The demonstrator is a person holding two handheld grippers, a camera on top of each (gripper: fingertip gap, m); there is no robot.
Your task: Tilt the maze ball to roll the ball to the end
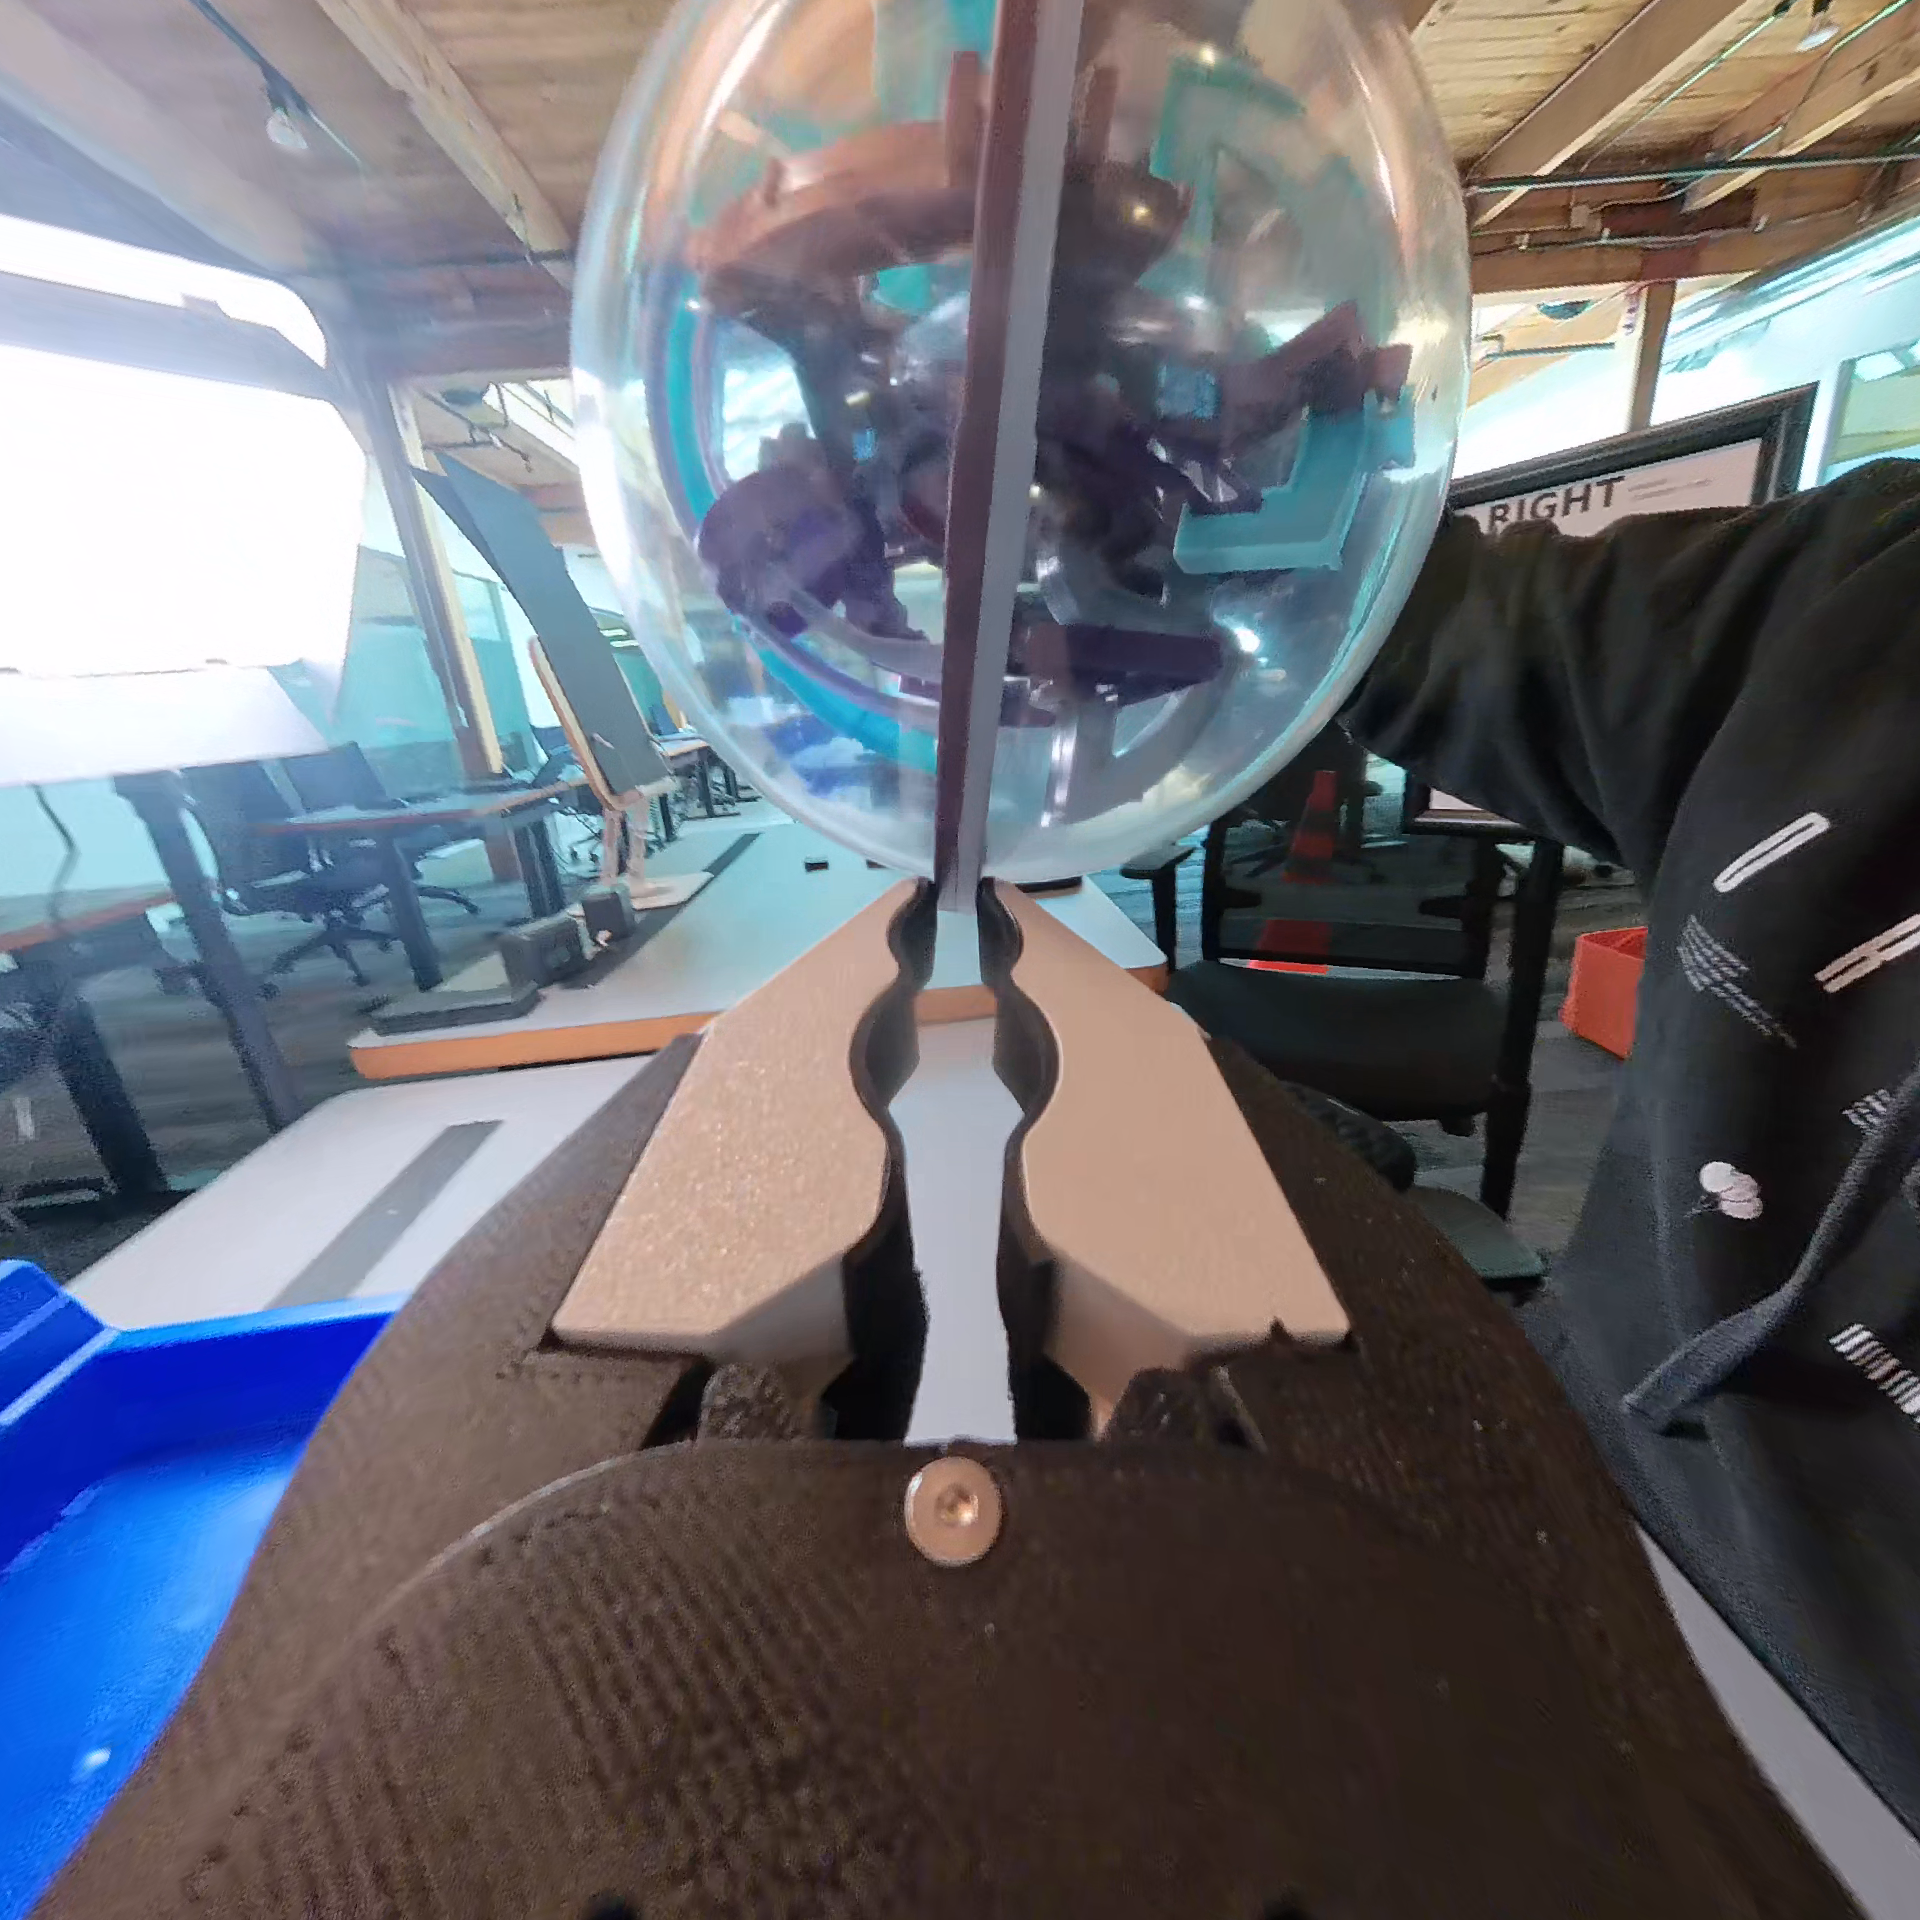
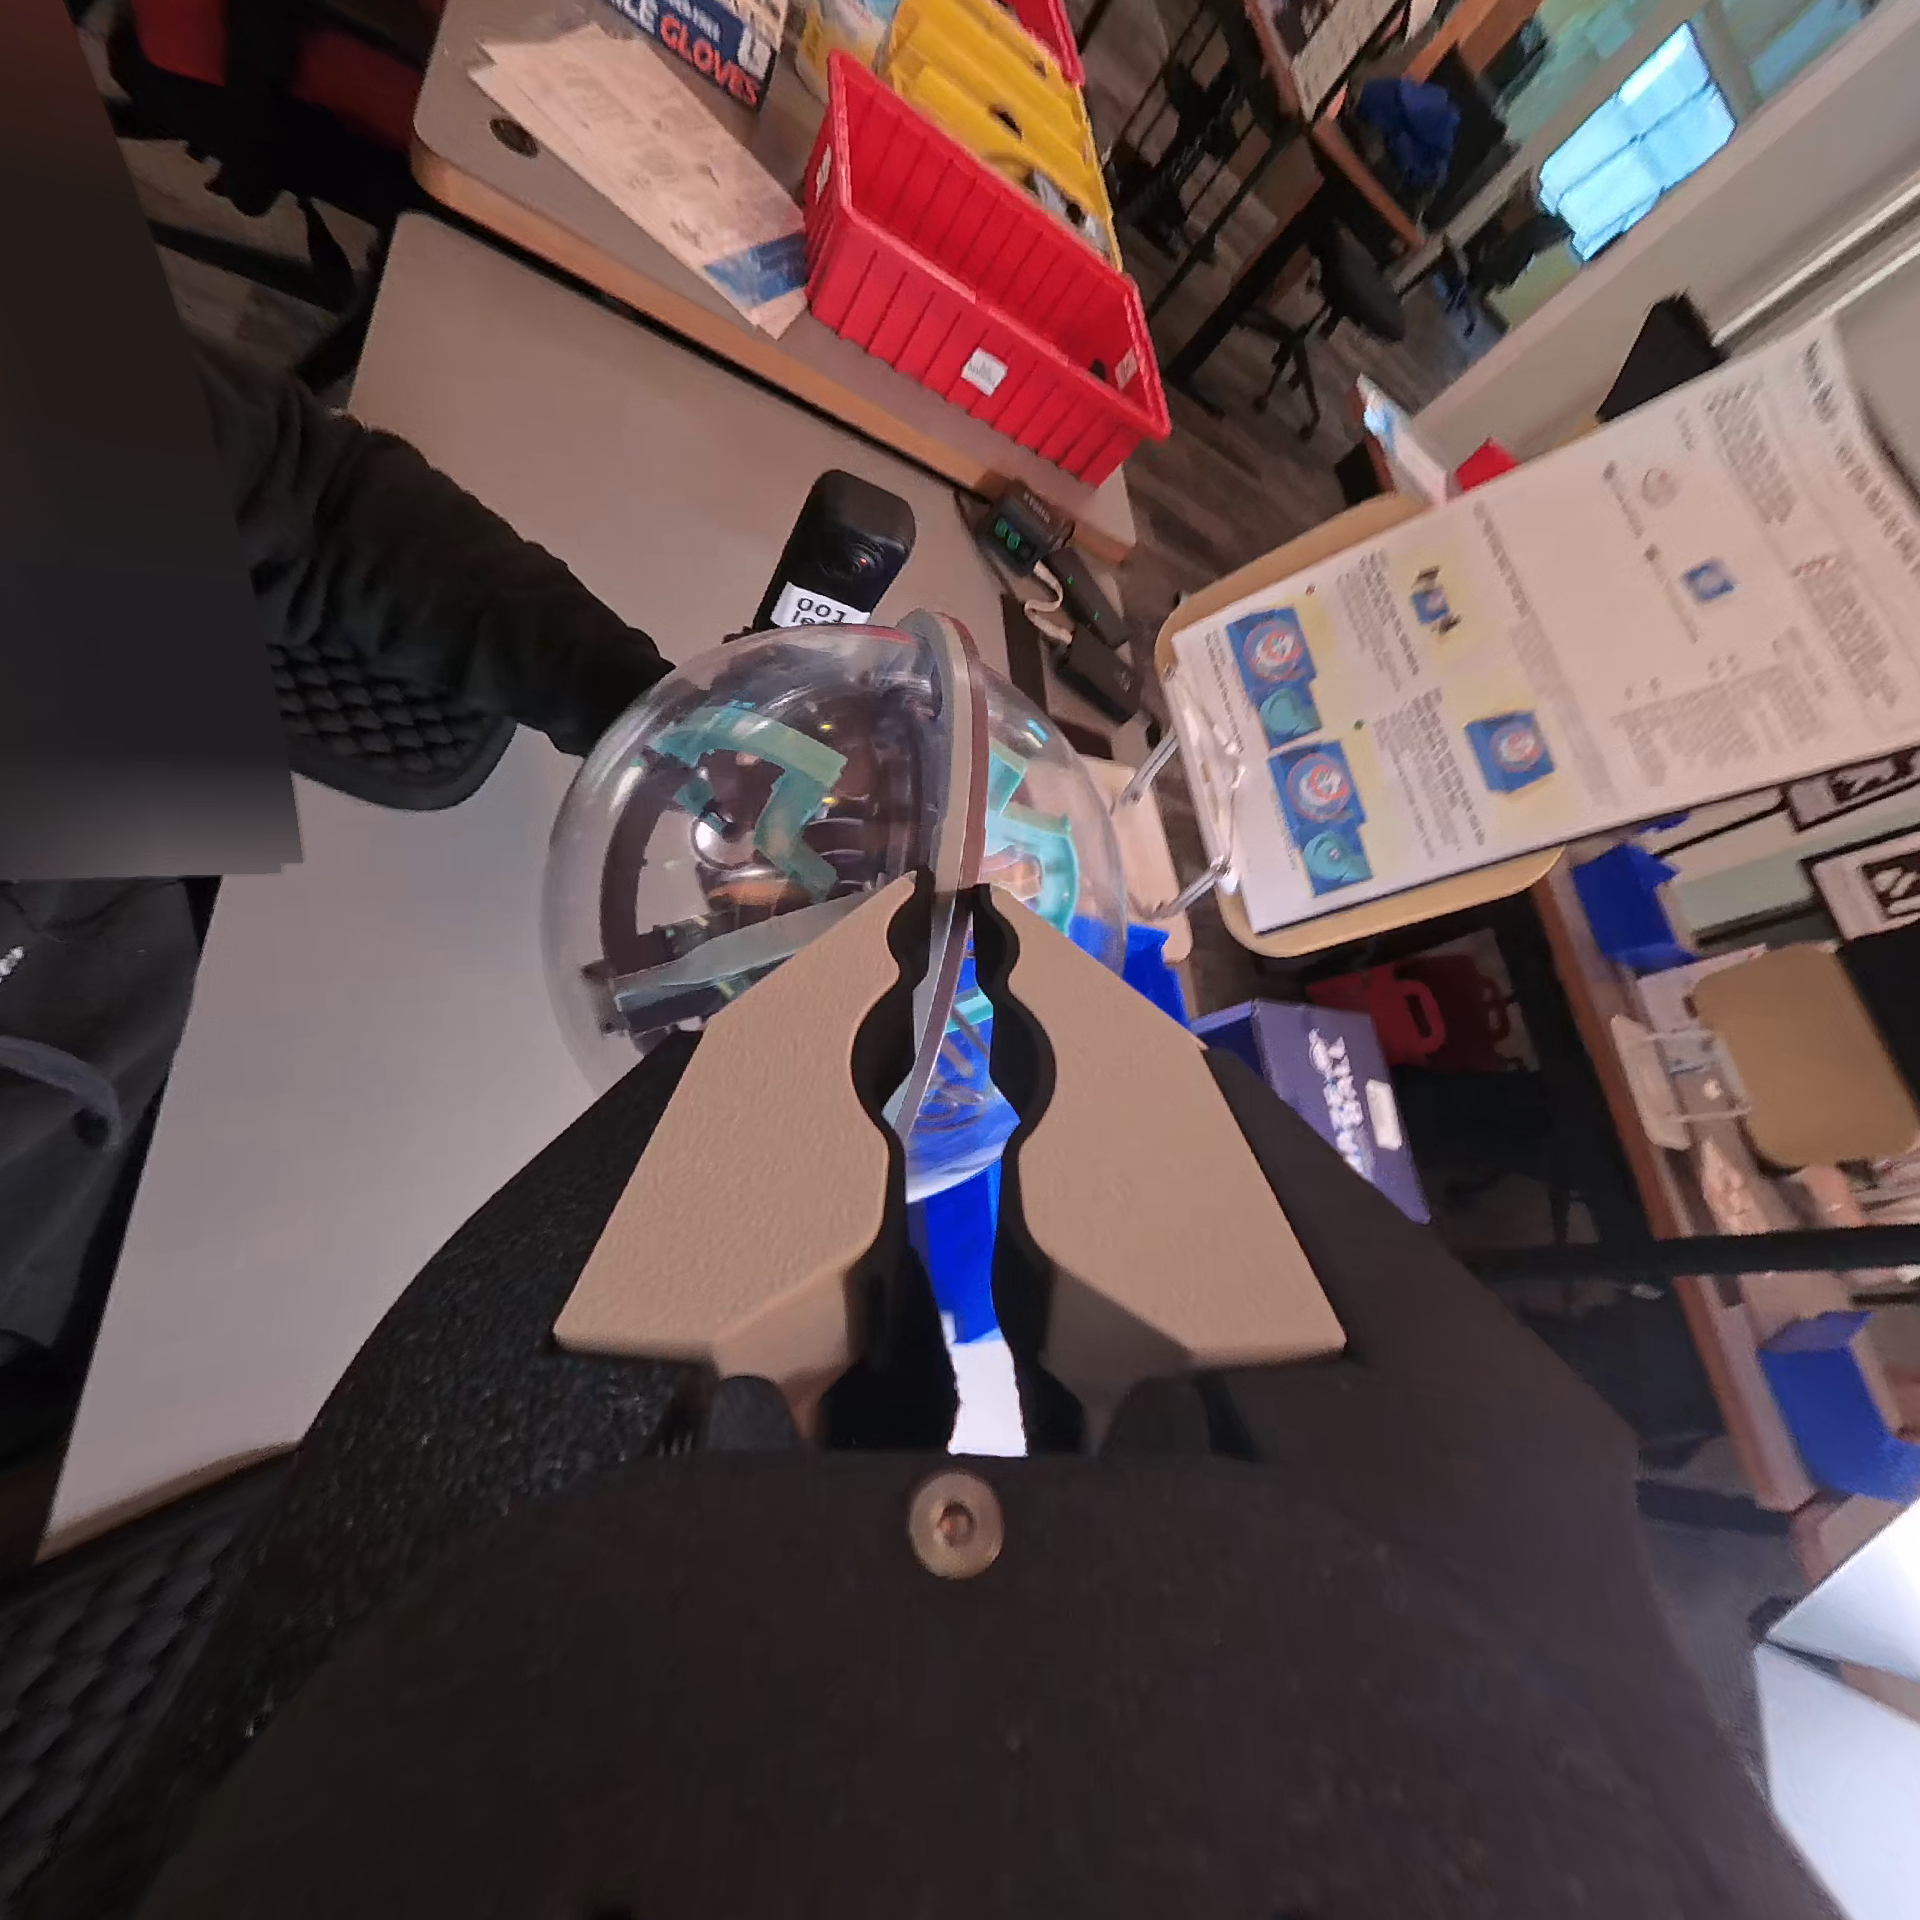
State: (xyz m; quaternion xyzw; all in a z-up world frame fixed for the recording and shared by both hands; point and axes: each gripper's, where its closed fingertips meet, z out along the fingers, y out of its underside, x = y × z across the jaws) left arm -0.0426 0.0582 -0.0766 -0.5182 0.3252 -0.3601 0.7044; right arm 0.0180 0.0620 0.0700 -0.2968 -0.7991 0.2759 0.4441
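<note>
The maze ball is a clear sphere with teal, purple and orange tracks inside and a thin grey rim around its middle. It is held up in the air above the white table. My left gripper is shut on the rim at the ball's lower edge. In the right wrist view the ball is tilted, and my right gripper is shut on its rim. A small shiny ball shows on a teal track inside. A dark sleeve reaches behind the sphere.
A red bin and yellow bins stand on the far table. A clipboard with printed sheets stands to the right. A black camera is behind the ball. A blue bin is at lower left. Office chairs stand beyond.
</note>
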